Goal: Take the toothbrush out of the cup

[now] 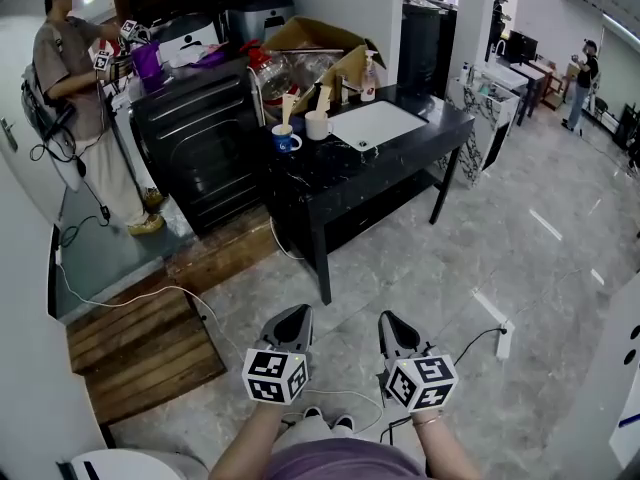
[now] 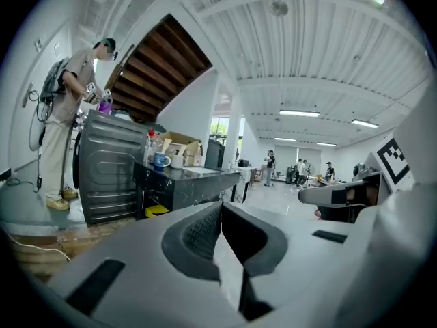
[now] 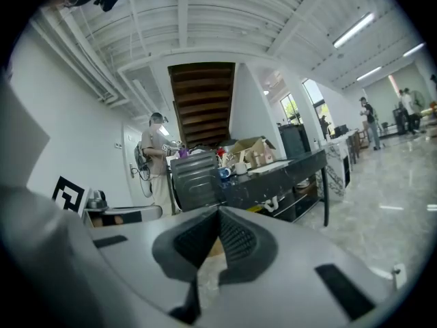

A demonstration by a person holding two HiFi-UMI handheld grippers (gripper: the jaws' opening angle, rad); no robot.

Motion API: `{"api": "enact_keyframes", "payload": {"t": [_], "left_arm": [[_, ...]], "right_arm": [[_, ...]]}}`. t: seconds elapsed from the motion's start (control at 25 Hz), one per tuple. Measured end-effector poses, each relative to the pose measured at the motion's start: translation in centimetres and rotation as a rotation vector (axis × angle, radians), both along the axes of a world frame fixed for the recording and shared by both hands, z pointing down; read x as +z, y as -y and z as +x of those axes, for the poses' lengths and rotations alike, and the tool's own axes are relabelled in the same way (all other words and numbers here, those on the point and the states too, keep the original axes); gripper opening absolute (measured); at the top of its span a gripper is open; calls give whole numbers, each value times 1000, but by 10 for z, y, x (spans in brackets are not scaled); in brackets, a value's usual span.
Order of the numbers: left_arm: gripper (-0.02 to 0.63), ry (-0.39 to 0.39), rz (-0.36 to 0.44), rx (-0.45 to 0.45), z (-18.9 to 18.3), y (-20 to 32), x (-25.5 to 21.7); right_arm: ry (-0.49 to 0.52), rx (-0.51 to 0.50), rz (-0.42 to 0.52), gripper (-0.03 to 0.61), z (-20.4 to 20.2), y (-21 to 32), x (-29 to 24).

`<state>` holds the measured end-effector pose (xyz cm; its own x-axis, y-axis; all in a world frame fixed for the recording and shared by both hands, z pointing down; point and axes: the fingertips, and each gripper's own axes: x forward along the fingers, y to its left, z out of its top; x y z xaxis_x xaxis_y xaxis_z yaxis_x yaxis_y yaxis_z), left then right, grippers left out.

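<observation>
A blue cup (image 1: pixel 285 140) and a white cup (image 1: pixel 317 125) stand near the left end of a black marble-top table (image 1: pixel 400 153), far ahead of me. A pale stick-like handle (image 1: pixel 288 108) rises from the blue cup; it is too small to tell if it is the toothbrush. Both cups are tiny in the left gripper view, blue cup (image 2: pixel 161 160), and in the right gripper view, blue cup (image 3: pixel 224 172). My left gripper (image 1: pixel 293 320) (image 2: pixel 220 207) and right gripper (image 1: pixel 390 323) (image 3: pixel 218 212) hang side by side over the floor, both shut and empty.
A white board (image 1: pixel 375 124) lies on the table, cardboard boxes (image 1: pixel 320 48) behind the cups. A black cabinet (image 1: pixel 195 138) adjoins the table's left end, with a person (image 1: pixel 80 98) beside it. Wooden pallets (image 1: pixel 140 343) and a cable with power strip (image 1: pixel 503 340) lie on the tiled floor.
</observation>
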<state>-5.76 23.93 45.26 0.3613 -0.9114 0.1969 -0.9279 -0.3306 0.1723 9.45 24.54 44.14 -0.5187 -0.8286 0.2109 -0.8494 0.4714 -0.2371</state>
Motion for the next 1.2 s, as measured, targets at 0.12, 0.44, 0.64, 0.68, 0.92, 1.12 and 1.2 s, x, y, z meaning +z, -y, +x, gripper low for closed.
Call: {"api": "enact_keyframes", "payload": {"t": [0.12, 0.44, 0.64, 0.68, 0.92, 1.12, 1.2], "left_arm": [[2, 2, -2, -11, -1, -7, 0], [82, 1, 6, -61, -13, -6, -6], [121, -2, 5, -82, -18, 3, -6], [128, -1, 3, -81, -19, 7, -5], [140, -9, -2, -78, -22, 44, 0], [140, -31, -7, -80, -30, 96, 12], [140, -31, -5, -79, -36, 123, 13]], "right_arm": [[-2, -14, -2, 2, -1, -8, 2], [5, -32, 8, 2, 1, -8, -1], [17, -29, 6, 2, 4, 1, -2], [21, -28, 4, 2, 4, 5, -1], [27, -20, -3, 2, 0, 39, 5], [10, -9, -18, 2, -4, 85, 17], [6, -3, -22, 3, -8, 109, 20]]}}
